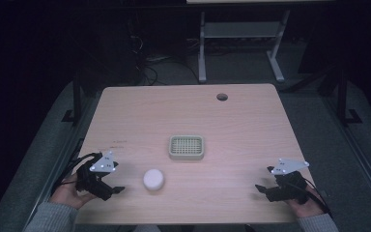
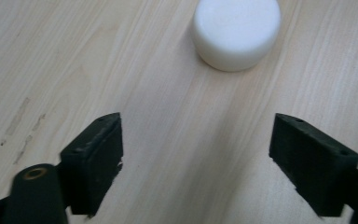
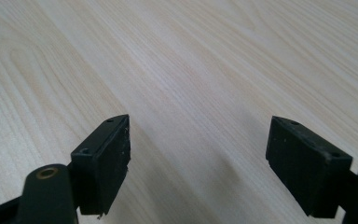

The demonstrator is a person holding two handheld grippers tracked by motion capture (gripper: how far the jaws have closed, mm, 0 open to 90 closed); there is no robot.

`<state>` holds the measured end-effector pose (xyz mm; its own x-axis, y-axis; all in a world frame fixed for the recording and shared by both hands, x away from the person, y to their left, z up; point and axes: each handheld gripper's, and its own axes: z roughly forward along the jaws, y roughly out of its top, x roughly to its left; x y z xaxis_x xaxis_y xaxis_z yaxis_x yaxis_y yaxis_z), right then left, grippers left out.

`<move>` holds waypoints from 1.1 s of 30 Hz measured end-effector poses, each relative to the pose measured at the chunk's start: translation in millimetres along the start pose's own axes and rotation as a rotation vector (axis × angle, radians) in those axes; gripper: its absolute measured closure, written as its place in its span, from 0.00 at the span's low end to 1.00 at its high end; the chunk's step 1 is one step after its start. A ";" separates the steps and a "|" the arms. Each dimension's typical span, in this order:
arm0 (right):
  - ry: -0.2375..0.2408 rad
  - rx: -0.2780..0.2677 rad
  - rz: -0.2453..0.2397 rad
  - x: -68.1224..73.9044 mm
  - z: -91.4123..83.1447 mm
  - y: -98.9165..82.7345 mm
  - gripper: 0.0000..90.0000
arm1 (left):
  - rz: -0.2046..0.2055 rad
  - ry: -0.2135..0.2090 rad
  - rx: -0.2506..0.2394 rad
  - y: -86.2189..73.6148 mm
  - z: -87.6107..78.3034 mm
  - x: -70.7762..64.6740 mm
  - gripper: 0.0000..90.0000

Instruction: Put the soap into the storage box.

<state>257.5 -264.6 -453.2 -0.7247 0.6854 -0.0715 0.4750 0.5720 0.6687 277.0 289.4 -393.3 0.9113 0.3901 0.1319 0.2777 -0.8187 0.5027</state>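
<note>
Your left gripper [image 2: 196, 158] hovers with jaws spread wide, the white round smooth-sided puck [image 2: 237, 32] just ahead and slightly right of centre. Close off-centre and it may skid away. Your right gripper [image 3: 198, 163] gapes empty over bare pale wooden table [image 3: 205, 70].

This looks like a lab or office test room. A light wooden desk [image 1: 183, 125] with a cable hole [image 1: 222, 96] stands on grey carpet; at the top centre, loose cables [image 1: 149, 65] and the white metal legs of another table [image 1: 236, 43] are in dim light.
</note>
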 end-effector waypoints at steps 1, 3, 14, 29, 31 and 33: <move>0.000 0.000 0.000 0.0 0.0 0.0 0.24 | 0.000 0.000 0.000 0.0 0.0 0.0 0.22; 0.000 -0.011 -0.005 -1.6 -0.6 0.0 0.24 | 0.019 -0.003 0.004 5.8 -1.4 0.8 0.23; 0.001 -0.009 0.002 2.7 -2.7 1.7 0.24 | 0.063 -0.011 0.049 26.8 1.1 -1.5 0.18; 0.008 -0.014 -0.002 2.1 -2.9 1.5 0.24 | 0.160 -0.051 0.134 63.6 15.5 -5.6 0.18; 0.010 -0.014 -0.003 2.3 -2.8 1.5 0.24 | 0.177 -0.064 0.137 69.0 18.4 -7.1 0.18; 0.013 -0.017 -0.003 2.4 -2.5 1.7 0.24 | 0.183 -0.082 0.142 73.9 22.1 -8.5 0.21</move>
<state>255.3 -263.1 -450.4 -0.7324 0.6779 -0.0639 0.4645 0.5660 0.6811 296.5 216.3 -376.2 0.9705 0.1988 0.1367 0.1402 -0.9258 0.3510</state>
